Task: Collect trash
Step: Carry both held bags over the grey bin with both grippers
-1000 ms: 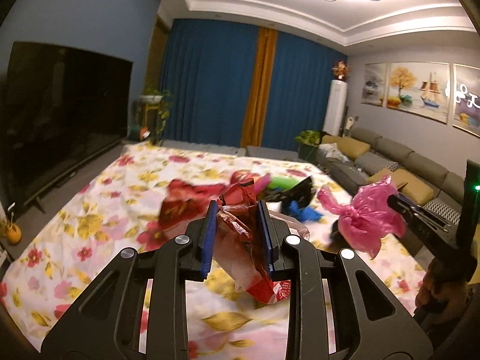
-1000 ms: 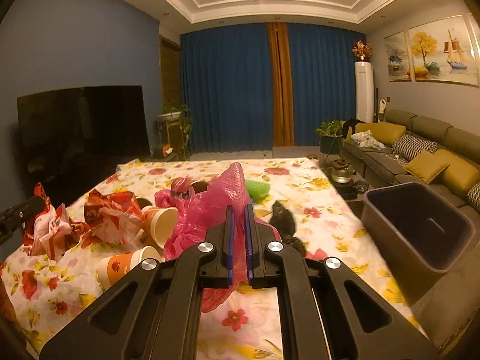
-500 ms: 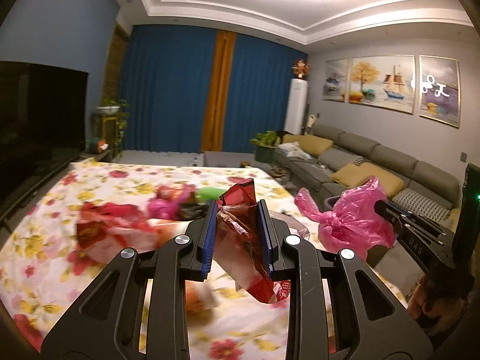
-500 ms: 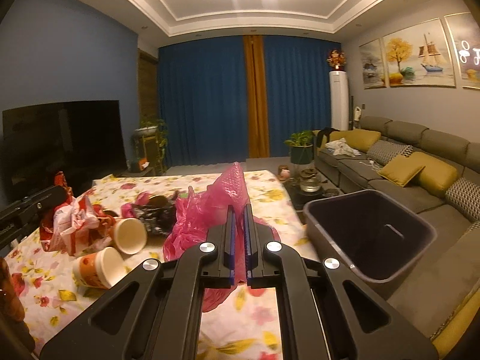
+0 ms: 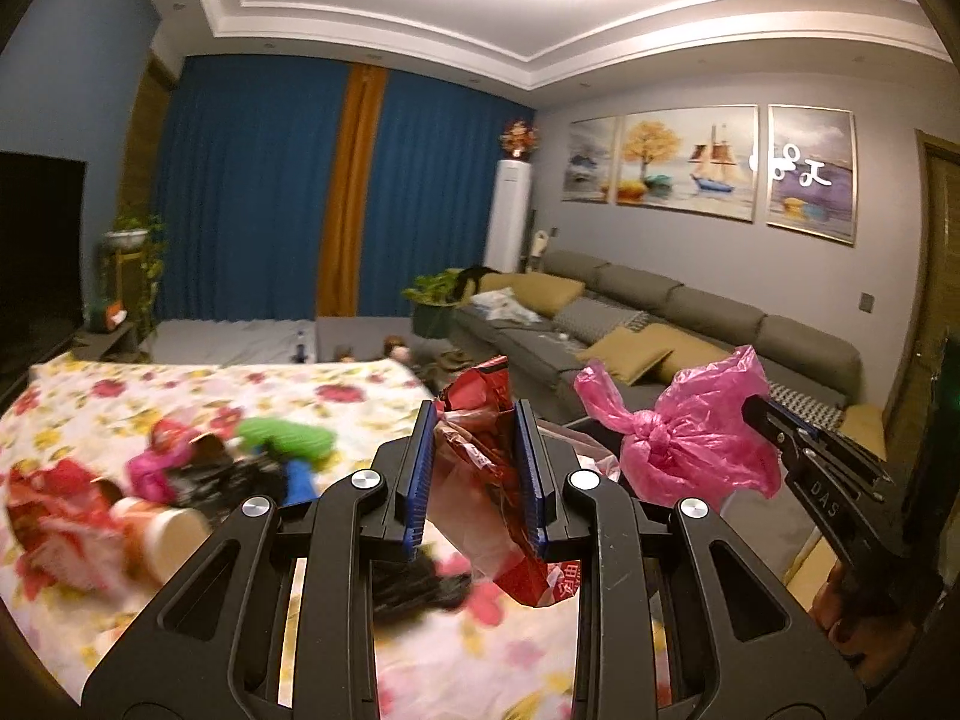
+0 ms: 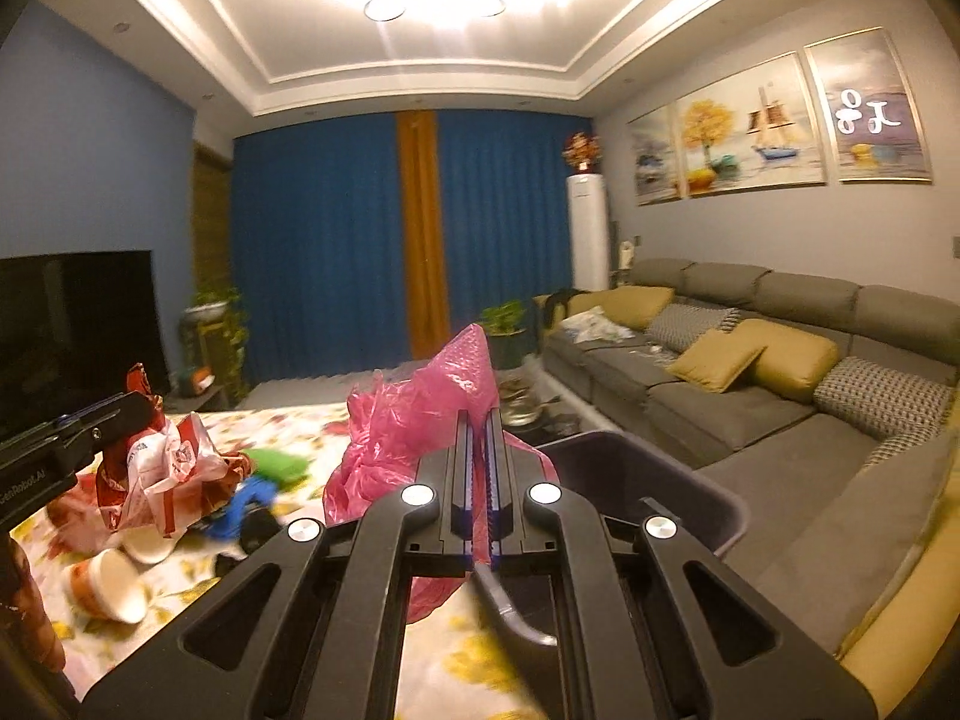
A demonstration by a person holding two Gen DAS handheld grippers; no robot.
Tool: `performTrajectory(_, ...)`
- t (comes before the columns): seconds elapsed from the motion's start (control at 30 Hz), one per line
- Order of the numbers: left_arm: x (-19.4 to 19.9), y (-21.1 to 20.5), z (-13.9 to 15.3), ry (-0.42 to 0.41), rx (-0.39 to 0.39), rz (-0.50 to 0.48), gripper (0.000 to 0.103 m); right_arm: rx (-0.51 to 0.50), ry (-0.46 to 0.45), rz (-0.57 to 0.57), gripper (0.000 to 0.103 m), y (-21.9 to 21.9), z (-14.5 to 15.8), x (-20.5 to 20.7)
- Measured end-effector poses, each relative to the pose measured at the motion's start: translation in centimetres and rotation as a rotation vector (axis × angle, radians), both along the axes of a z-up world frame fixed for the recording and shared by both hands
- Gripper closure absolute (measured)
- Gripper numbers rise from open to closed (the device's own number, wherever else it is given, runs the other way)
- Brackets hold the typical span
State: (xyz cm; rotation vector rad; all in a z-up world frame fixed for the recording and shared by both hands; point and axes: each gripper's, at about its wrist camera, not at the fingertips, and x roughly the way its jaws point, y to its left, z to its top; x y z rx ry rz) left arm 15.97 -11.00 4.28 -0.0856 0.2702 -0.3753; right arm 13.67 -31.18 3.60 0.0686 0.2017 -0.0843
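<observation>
Two hand-held claws carry litter across a living room. The left claw [image 5: 477, 468] is clamped partway closed on a crumpled red snack wrapper [image 5: 498, 480], which sticks up above the blue pads and hangs below them. The right claw [image 6: 478, 474] is squeezed nearly flat on a knotted pink plastic bag [image 6: 420, 420]; the bag bulges out to the left of its fingers and rises above their tips. Seen from the left wrist, that same pink bag [image 5: 690, 444] hangs off the tip of the right claw, near the red wrapper and clear of the surface.

Below both claws lies a table [image 5: 198, 384] under a flowered cloth. More rubbish sits on it: paper cups [image 6: 114, 576], a green item [image 5: 288, 438], blue and black scraps, all blurred. A dark waste bin [image 6: 678, 480] stands open just beyond the right claw, between the table and a grey sofa [image 6: 750, 372] with yellow cushions. Blue curtains [image 6: 336, 240] close the far wall.
</observation>
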Motion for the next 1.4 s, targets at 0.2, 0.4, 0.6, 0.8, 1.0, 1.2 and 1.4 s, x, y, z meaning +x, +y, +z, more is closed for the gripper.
performTrajectory(0.2,2.7,-5.6,0.1,-0.014,0.004,-0.069,0.078,0.005,-0.026,-0.075,0.098,-3.4,0.1,0.5)
performTrajectory(0.4,5.3,-9.7,-1.0,-0.007,0.012,-0.127,0.078,0.013,-0.023,-0.121,0.098,-5.0,-0.6,1.6)
performTrajectory(0.6,7.4,-12.2,-2.2,0.006,0.004,-0.157,0.078,0.031,-0.014,-0.149,0.099,-6.9,-1.3,2.8)
performTrajectory(0.8,9.4,-13.7,-3.1,0.012,-0.006,-0.170,0.078,0.041,-0.012,-0.167,0.099,-6.8,-1.8,3.5)
performTrajectory(1.0,10.6,-14.4,-3.9,0.021,-0.016,-0.175,0.078,0.045,-0.003,-0.162,0.099,-6.5,-2.2,4.3)
performTrajectory(1.2,12.2,-15.4,-4.6,0.041,-0.026,-0.190,0.078,0.051,0.006,-0.143,0.099,-6.6,-2.2,5.0)
performTrajectory(1.4,12.9,-16.0,-5.3,0.061,-0.029,-0.202,0.074,0.074,0.016,-0.120,0.096,-7.6,-2.2,5.5)
